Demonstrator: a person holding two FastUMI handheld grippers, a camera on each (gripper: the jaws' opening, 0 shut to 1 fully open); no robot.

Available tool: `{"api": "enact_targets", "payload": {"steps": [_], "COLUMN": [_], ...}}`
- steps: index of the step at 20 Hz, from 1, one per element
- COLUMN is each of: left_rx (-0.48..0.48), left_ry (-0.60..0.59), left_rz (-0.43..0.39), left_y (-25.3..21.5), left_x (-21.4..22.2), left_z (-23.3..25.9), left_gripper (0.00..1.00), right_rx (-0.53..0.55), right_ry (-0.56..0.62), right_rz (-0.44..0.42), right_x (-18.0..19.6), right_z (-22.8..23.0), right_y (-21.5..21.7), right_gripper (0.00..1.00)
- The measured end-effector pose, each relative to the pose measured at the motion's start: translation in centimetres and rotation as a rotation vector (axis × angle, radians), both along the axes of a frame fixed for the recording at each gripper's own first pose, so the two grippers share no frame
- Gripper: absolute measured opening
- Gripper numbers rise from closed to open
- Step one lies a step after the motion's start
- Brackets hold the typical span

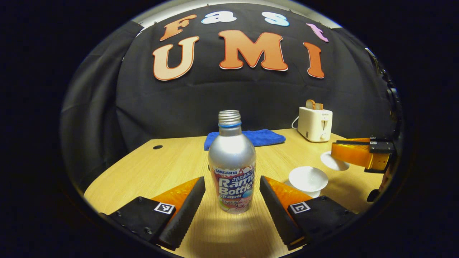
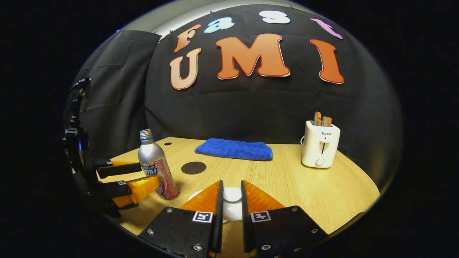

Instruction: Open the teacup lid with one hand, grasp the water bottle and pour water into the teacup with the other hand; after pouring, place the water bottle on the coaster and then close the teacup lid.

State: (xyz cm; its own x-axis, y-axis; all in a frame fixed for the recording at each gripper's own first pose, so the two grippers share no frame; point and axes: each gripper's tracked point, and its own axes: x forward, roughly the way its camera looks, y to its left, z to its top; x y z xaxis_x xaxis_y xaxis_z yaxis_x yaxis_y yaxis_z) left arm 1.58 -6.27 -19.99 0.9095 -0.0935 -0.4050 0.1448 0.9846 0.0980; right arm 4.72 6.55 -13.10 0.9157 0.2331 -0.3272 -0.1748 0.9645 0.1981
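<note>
a pale wooden table [image 2: 304,190] fills the lower half of both views, black cloth behind it. left gripper [image 1: 232,200] is spread wide, the water bottle [image 1: 232,165] upright between its fingers, untouched. right gripper [image 2: 232,200] is narrowed around the teacup lid [image 2: 232,195]; contact can't be told. the dark coaster [image 2: 193,167] lies left of centre, with a blue towel [image 2: 235,149] and a toaster [image 2: 320,148] at the back.
</note>
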Motion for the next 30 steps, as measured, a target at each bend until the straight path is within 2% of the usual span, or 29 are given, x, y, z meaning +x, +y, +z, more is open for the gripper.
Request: {"api": "enact_targets", "payload": {"steps": [1,5,7,8,10,11,12,14,15,19,20,23,25,26,27,30], "left_rx": [0.002,-0.003,-0.013,-0.015,0.015,0.033,0.051,0.126,0.181,0.381,0.435,0.606,0.729,0.788,0.830,0.903], "left_ry": [0.012,0.046,0.041,0.036,0.037,0.027,0.009,-0.006,-0.023,-0.075,-0.089,-0.146,-0.187,-0.206,-0.219,-0.227], "left_rz": [0.007,0.004,-0.002,-0.002,0.008,0.011,0.012,0.011,0.010,0.003,-0.006,-0.047,-0.081,-0.098,-0.120,-0.162], "left_y": [0.1,0.1,-0.2,0.0,0.4,0.7,1.0,1.7,2.2,3.8,4.1,4.2,3.9,3.7,3.3,2.5], "left_x": [0.2,1.3,1.5,1.7,2.1,2.2,2.4,2.7,2.7,2.8,3.0,3.3,3.5,3.6,3.7,3.4], "left_z": [-0.4,-2.0,-2.4,-2.3,-2.2,-1.7,-1.3,-0.6,0.0,1.7,2.1,3.5,4.2,4.6,4.5,4.1], "left_gripper": [1.00,1.00,0.96,0.84,0.87,0.84,0.87,0.87,0.83,0.87,0.84,0.87,0.84,0.87,0.84,0.85], "right_rx": [0.001,-0.006,-0.012,-0.017,-0.016,-0.010,-0.005,-0.011,-0.014,-0.015,-0.014,-0.015,-0.018,-0.016,-0.014,-0.009], "right_ry": [-0.001,-0.009,0.004,0.001,-0.010,-0.012,-0.015,-0.027,-0.029,-0.035,-0.036,-0.038,-0.039,-0.040,-0.039,-0.038], "right_rz": [-0.009,-0.033,-0.040,-0.049,-0.061,-0.058,-0.060,-0.073,-0.076,-0.095,-0.102,-0.118,-0.127,-0.129,-0.132,-0.139], "right_x": [0.0,-0.5,-0.9,-1.1,-1.4,-1.5,-1.4,-1.4,-1.4,-2.1,-2.2,-2.5,-2.7,-2.9,-2.9,-3.1], "right_z": [0.2,0.5,0.1,0.2,0.5,0.7,0.9,1.2,1.3,1.5,1.5,1.6,1.6,1.6,1.6,1.4], "right_y": [-0.4,-1.8,-2.3,-2.7,-3.2,-3.3,-3.5,-4.1,-4.5,-5.9,-6.2,-7.1,-7.7,-7.8,-8.0,-8.6], "right_gripper": [0.24,0.24,0.24,0.24,0.24,0.24,0.24,0.24,0.24,0.24,0.24,0.24,0.24,0.24,0.24,0.24]}}
